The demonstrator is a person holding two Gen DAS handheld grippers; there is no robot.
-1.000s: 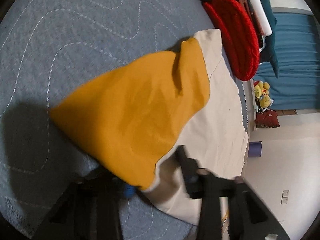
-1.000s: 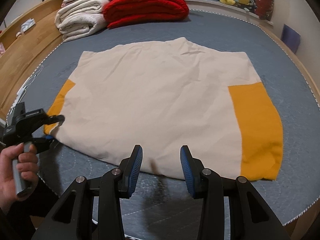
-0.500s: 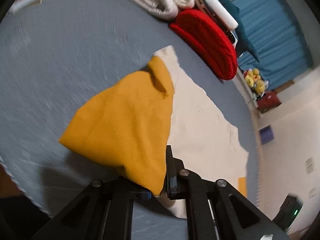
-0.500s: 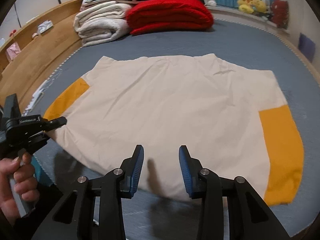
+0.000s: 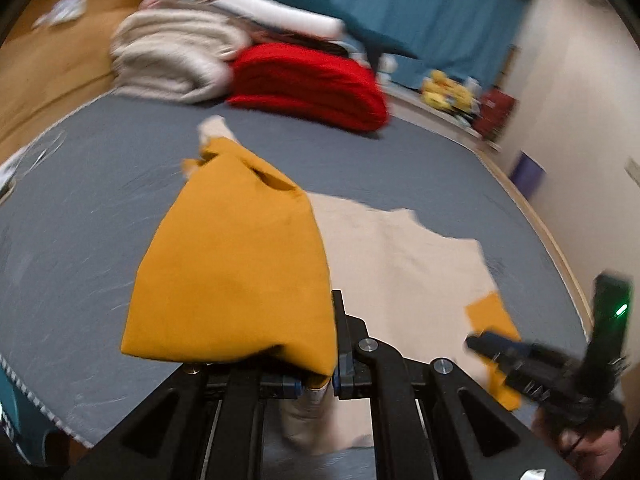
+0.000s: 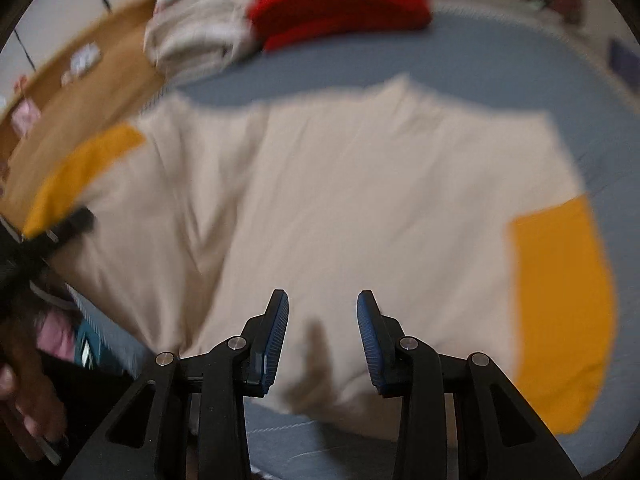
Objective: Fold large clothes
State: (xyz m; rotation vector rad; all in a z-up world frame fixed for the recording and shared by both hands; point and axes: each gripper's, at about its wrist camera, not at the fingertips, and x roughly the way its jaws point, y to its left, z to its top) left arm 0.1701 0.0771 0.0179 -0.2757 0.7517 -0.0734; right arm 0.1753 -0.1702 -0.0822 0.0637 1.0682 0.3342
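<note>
A large cream shirt (image 6: 340,200) with mustard-yellow sleeves lies spread on the grey bed (image 6: 500,64). My left gripper (image 5: 320,376) is shut on the left yellow sleeve (image 5: 236,264) and holds it lifted off the bed; the sleeve drapes over the fingers. The same sleeve (image 6: 80,172) shows raised at the left of the right wrist view. My right gripper (image 6: 322,336) is open and empty above the shirt's near hem. The right yellow sleeve (image 6: 560,300) lies flat. The right gripper also shows in the left wrist view (image 5: 532,364), beside that sleeve (image 5: 492,320).
Folded cream towels (image 5: 172,60) and a red folded blanket (image 5: 312,84) are stacked at the bed's far end. A wooden frame (image 6: 88,88) runs along the left. Blue curtain (image 5: 432,12) and yellow toys (image 5: 444,92) stand beyond the bed. The bed's near edge (image 5: 40,404) is close.
My left gripper has closed on the yellow sleeve, lifted it and swung round toward the shirt's body. My right gripper moved forward over the hem and stayed open.
</note>
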